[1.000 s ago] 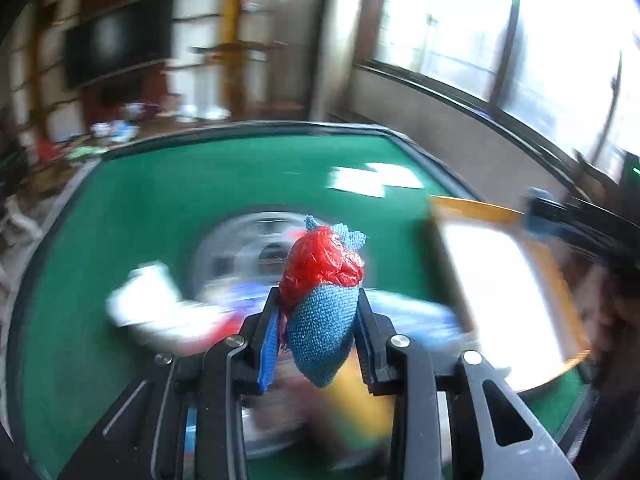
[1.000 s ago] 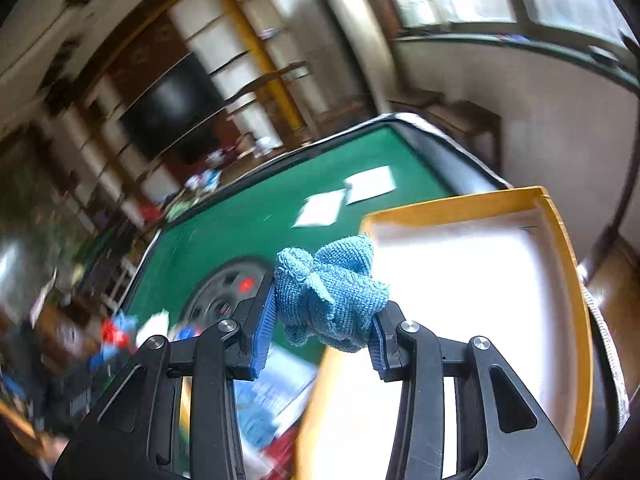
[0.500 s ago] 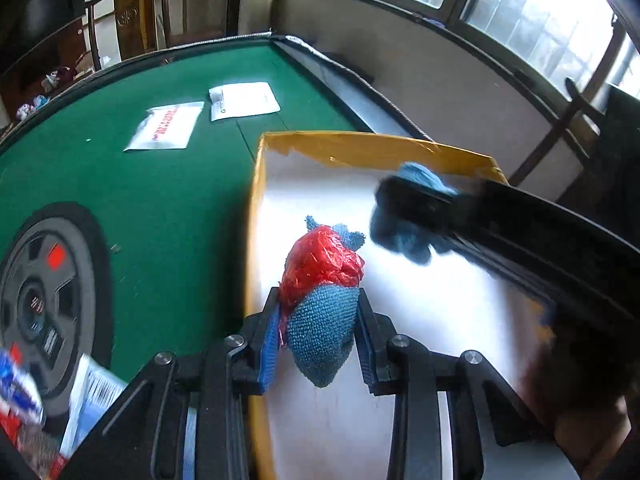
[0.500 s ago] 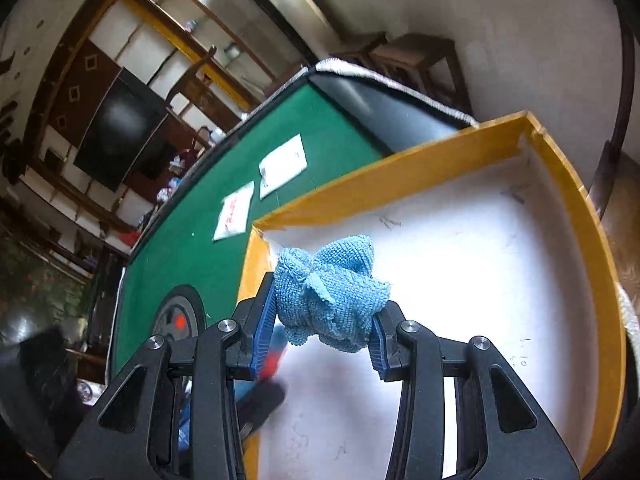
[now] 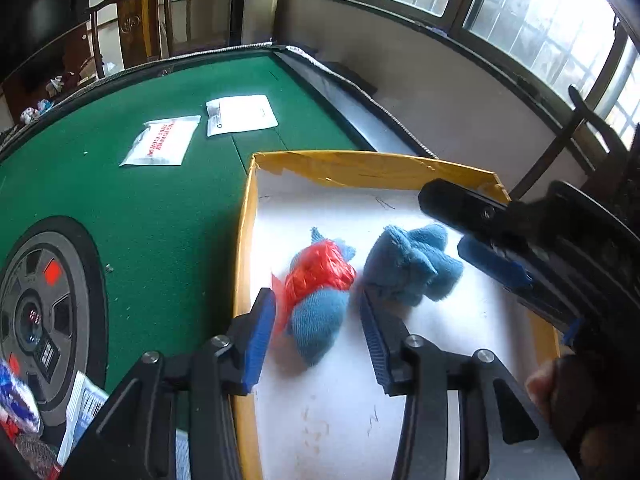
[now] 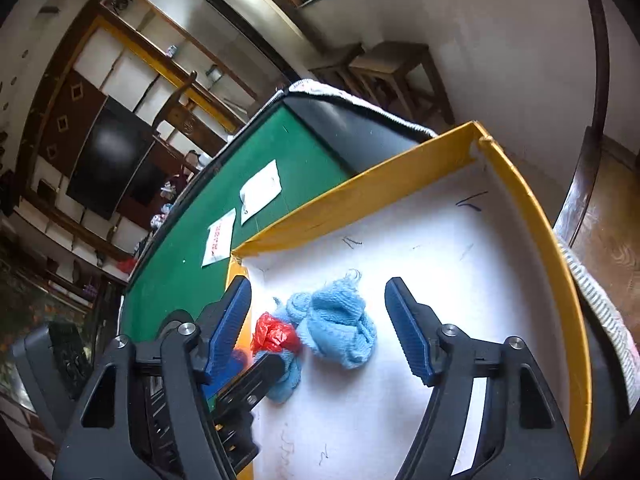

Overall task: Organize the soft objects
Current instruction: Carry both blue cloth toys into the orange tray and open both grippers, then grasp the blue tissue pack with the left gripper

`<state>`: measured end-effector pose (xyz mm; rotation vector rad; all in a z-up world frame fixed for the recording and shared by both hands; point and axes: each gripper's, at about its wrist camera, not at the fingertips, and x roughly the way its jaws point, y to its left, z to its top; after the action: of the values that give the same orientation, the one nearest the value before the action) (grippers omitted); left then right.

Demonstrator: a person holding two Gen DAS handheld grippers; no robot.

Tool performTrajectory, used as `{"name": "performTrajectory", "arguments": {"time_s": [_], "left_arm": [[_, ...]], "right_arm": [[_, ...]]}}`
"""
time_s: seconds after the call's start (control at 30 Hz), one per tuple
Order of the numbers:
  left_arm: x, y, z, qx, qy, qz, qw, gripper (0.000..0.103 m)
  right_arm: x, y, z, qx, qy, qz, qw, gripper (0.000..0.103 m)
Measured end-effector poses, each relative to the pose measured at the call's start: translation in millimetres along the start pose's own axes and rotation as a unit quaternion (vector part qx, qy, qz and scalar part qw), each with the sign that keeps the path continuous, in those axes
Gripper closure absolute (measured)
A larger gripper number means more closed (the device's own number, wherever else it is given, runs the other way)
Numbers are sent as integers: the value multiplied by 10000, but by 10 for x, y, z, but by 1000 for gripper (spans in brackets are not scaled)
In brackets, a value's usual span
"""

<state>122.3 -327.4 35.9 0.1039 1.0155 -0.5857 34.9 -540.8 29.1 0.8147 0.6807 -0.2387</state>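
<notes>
A yellow-walled box with a white floor stands on the green table. On that floor lies a blue knitted bundle wrapped in red plastic, between the opening jaws of my left gripper; the pads stand clear of it. Right beside it lies a crumpled blue cloth. My right gripper hangs over the cloth with its jaws opening wide and nothing pressed between them. The bundle also shows in the right wrist view, partly behind a left finger. The right gripper reaches in from the right.
Two white packets lie on the green table beyond the box. A grey wheel-shaped panel and several loose packets are at the left. A hand holds the right gripper. Chairs and a window wall stand behind.
Both grippers swung from over the table to over the box. Then both opened and let go; the red-and-blue bundle and the blue cloth now lie on the box floor.
</notes>
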Motion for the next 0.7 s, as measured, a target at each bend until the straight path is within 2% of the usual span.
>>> {"name": "performTrajectory", "arguments": {"time_s": [0.07,0.2,0.37,0.5,0.57,0.7], "left_arm": [[-28,22,8,32,-84,-37,10000,58],[-369,48,-129,18,-362,-240,9991,58],[-817,210,-470,18,-707,-308,9970,58],[-1133,542,-857,-123,-987,-248,9947,58],[-1276,759,-1051,-243,-1096,-95,9936,58],[-1582,1199,-1411,-693,-1341,14,9885,58]], "right_arm": [[-49,-19,7,39,-55,69,10000,33],[-168,-39,20,70,-179,197,9996,33],[-280,40,-32,-84,-241,389,9989,33],[-325,151,-87,-241,-247,628,9974,33],[-358,253,-133,-425,-295,659,9965,33],[-504,632,-336,-1207,-583,701,9885,33]]}}
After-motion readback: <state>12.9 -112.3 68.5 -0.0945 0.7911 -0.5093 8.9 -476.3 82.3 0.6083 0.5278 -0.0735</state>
